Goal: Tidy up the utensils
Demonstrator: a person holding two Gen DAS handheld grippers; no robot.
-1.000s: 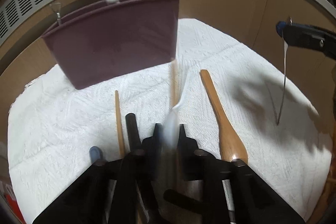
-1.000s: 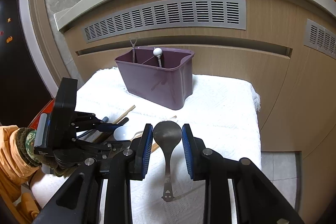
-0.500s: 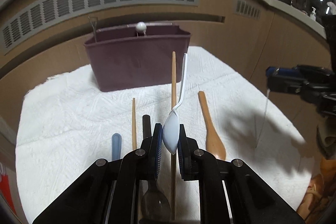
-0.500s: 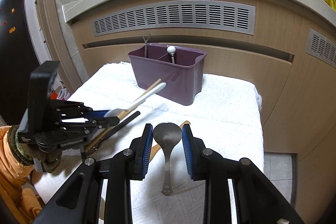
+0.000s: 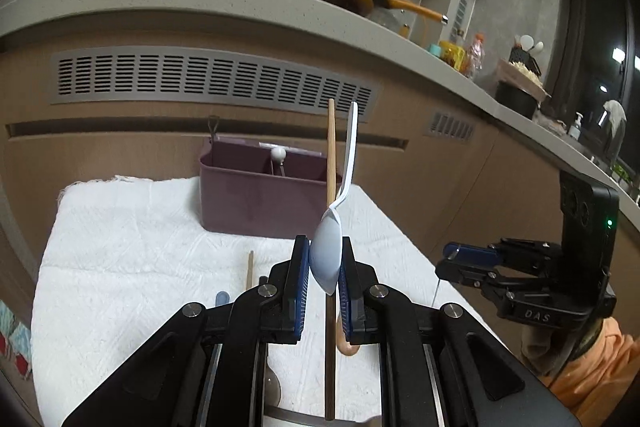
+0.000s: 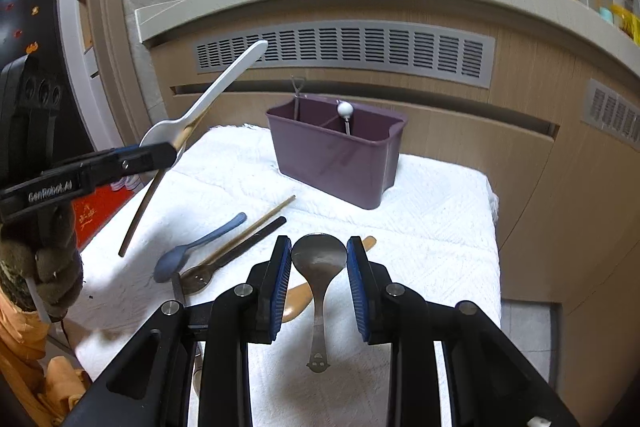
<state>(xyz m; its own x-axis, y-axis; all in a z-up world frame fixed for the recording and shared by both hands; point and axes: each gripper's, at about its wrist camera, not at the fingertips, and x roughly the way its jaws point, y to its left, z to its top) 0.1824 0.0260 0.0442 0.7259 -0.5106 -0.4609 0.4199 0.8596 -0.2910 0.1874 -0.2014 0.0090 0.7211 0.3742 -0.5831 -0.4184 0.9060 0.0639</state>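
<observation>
Two claws up: the left claw point(image 5: 325, 269) pinches a white spoon point(image 5: 328, 259) and a chopstick point(image 5: 330, 163) aloft, the right claw point(image 6: 319, 271) grips a metal spoon point(image 6: 319, 259), above the towel-covered desk point(image 6: 432, 227); purple caddy point(image 6: 336, 155) behind, under a vent grille point(image 6: 344, 47).

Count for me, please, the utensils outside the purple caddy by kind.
Spoons: 5 (white plastic spoon in the left tongs, steel spoon in the right tongs, blue spoon, dark translucent spoon, wooden spoon)
Chopsticks: 2 (held wooden chopstick in the left tongs, loose wooden chopstick on the white towel)
Total: 7
</observation>
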